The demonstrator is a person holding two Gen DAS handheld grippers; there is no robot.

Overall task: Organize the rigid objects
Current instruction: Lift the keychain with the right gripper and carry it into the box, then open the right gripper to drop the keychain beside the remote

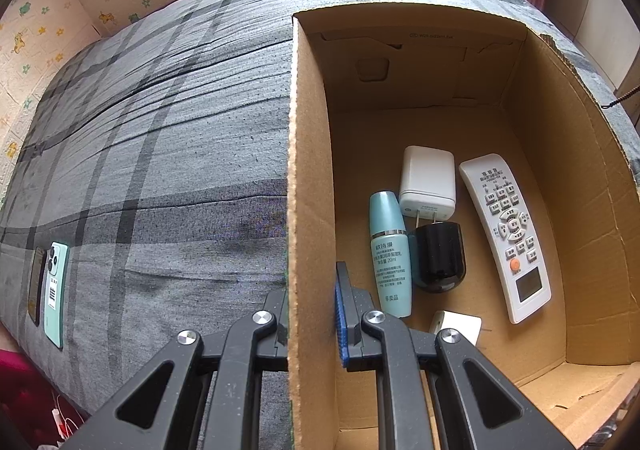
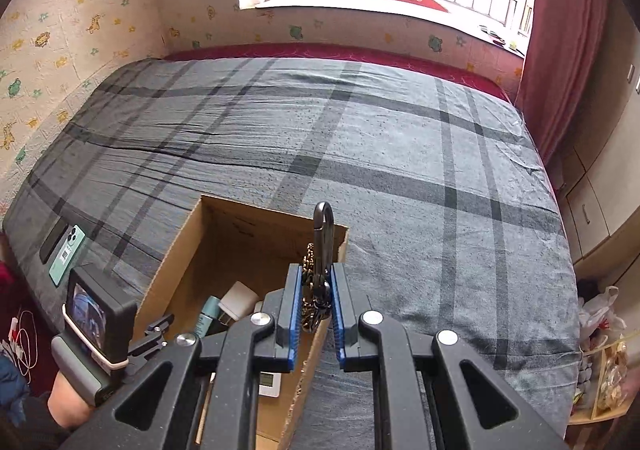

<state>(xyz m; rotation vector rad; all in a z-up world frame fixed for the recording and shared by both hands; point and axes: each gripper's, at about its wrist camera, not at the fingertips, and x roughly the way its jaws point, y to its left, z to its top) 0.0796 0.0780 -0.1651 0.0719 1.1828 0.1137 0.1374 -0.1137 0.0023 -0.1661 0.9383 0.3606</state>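
Grey plaid bed (image 2: 360, 153), cardboard box (image 1: 310, 169) wall clamped by left fingers (image 1: 342, 314), right fingers (image 2: 316, 290) gripping carabiner (image 2: 323, 234)

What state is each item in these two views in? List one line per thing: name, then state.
cardboard box: open, wall clamped by the left gripper
carabiner with chain: gripped by the right gripper, above the box
remote control: lying face up in the box
teal bottle: lying down, capped
white charger: in the box, prongs exposed
green phone: face down on the bed
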